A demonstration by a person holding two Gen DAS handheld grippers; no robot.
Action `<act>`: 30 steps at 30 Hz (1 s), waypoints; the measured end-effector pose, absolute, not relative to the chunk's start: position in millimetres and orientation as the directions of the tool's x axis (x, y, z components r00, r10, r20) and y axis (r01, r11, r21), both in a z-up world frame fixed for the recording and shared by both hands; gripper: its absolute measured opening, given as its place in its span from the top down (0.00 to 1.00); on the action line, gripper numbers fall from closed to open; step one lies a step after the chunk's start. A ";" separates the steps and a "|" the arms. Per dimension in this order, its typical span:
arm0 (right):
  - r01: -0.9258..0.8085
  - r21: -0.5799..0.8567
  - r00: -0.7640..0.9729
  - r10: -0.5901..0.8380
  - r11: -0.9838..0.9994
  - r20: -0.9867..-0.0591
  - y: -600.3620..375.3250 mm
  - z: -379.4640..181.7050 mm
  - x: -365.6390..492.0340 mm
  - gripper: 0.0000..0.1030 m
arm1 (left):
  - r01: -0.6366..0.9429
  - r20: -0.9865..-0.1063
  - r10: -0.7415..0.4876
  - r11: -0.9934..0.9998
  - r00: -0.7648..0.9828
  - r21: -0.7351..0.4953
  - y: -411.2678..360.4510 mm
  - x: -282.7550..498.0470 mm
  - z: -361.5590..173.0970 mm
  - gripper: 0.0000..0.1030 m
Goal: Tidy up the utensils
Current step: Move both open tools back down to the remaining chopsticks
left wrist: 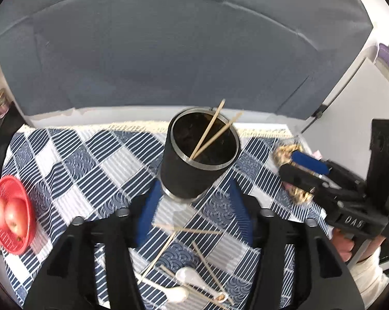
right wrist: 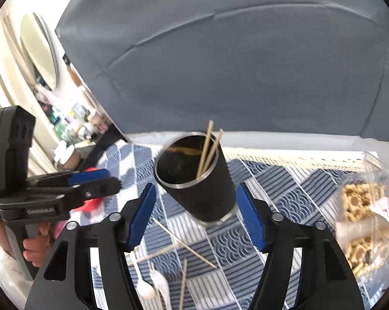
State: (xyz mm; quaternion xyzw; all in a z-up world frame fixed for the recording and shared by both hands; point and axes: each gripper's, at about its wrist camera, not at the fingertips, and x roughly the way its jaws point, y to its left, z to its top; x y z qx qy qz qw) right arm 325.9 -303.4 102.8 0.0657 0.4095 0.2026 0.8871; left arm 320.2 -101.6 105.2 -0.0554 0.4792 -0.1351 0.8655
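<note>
A black metal-rimmed cup (left wrist: 194,165) (right wrist: 202,188) stands upright on the blue-and-white checked cloth (left wrist: 78,170), with two wooden chopsticks (left wrist: 211,131) (right wrist: 208,149) leaning inside it. Loose chopsticks (left wrist: 186,231) (right wrist: 184,242) and white spoons (left wrist: 188,277) (right wrist: 154,284) lie on the cloth nearer to me. My left gripper (left wrist: 194,213) (right wrist: 99,180) is open, short of the cup's base, with nothing held. My right gripper (right wrist: 197,215) (left wrist: 301,168) is also open and empty, off to the cup's right in the left wrist view.
A red bowl with apples (left wrist: 11,214) sits at the cloth's left edge. A clear tub of biscuits (right wrist: 362,219) (left wrist: 287,155) stands at the right. A grey sofa (left wrist: 181,51) rises behind the table's far edge. A person's hands (left wrist: 347,245) (right wrist: 37,245) hold the handles.
</note>
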 end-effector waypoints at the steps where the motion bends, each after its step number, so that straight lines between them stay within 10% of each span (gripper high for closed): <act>1: -0.305 0.268 0.583 0.402 0.914 -0.706 -303.1 101.4 322.0 0.37 | 0.171 -0.821 -0.269 0.963 0.504 -0.210 -99.4 313.3 101.1 0.36; 9: -0.313 0.196 0.542 0.344 0.929 -0.767 -303.2 78.7 292.1 0.18 | 0.141 -0.860 -0.224 0.974 0.458 -0.178 -86.2 276.1 71.8 0.14; 30: -0.210 0.165 0.463 0.246 0.964 -0.851 -307.9 24.2 247.0 0.16 | 0.185 -0.923 -0.173 0.976 0.344 -0.114 -63.1 246.7 4.3 0.13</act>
